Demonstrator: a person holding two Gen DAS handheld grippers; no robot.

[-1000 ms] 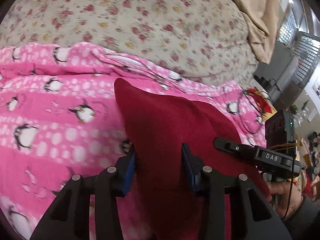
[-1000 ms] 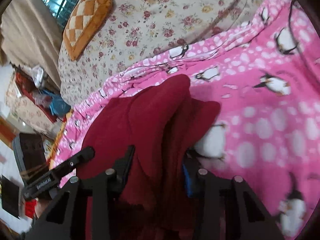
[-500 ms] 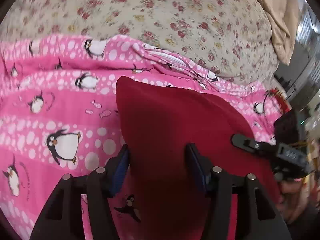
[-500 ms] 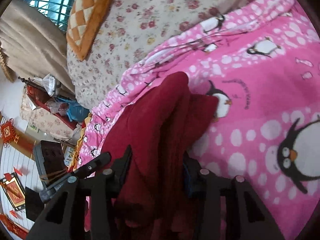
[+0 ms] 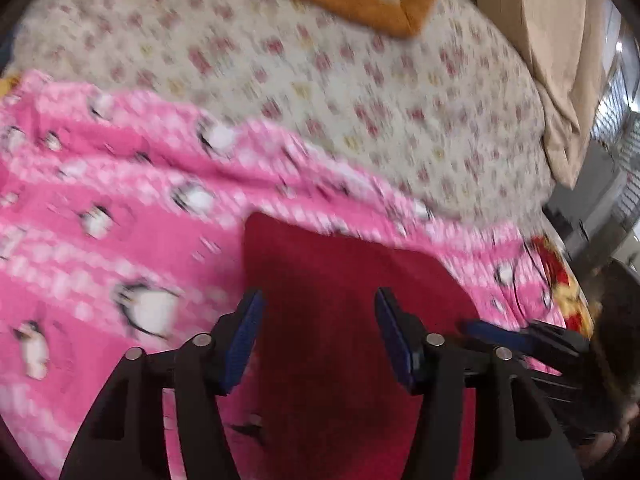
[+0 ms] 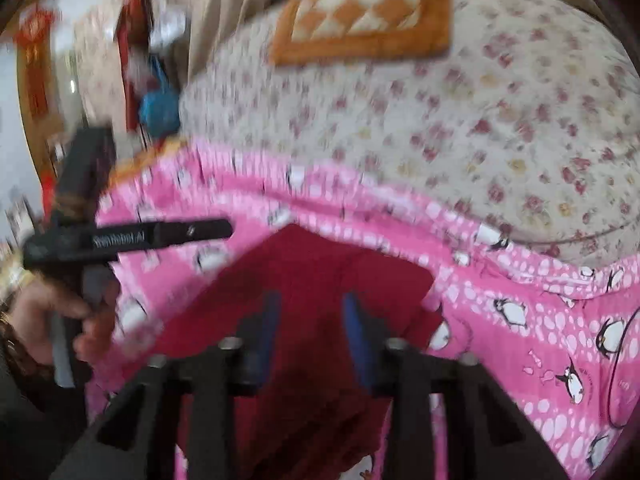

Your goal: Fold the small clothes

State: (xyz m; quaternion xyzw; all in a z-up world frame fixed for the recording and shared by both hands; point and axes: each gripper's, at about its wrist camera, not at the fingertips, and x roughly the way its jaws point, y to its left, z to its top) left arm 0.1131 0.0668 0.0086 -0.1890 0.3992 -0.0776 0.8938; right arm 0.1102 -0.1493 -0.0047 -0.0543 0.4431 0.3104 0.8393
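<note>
A dark red garment (image 5: 340, 300) lies fairly flat on a pink penguin blanket (image 5: 120, 240). My left gripper (image 5: 320, 332) hovers over its near part. The jaws are closing but stand apart, the blue pads (image 5: 246, 332) clear of the cloth under them. My right gripper (image 6: 310, 320) is over the garment (image 6: 320, 272) too, its jaws closing narrowly on a gathered fold of red cloth. That view is blurred. Its blue-tipped finger shows as the right gripper (image 5: 492, 330) at the garment's right edge. A hand (image 6: 48, 320) holds the left gripper (image 6: 192, 232) at the left.
The blanket lies on a floral bedspread (image 5: 360, 100). An orange checked cushion (image 6: 360, 20) rests at the far side of the bed. A beige curtain (image 5: 560, 60) hangs at the right. Room clutter (image 6: 156, 108) stands past the bed's left edge.
The left jaws let go of the tented cloth, which now lies flat. The right gripper rolled and rose, and its jaws narrowed on the red cloth.
</note>
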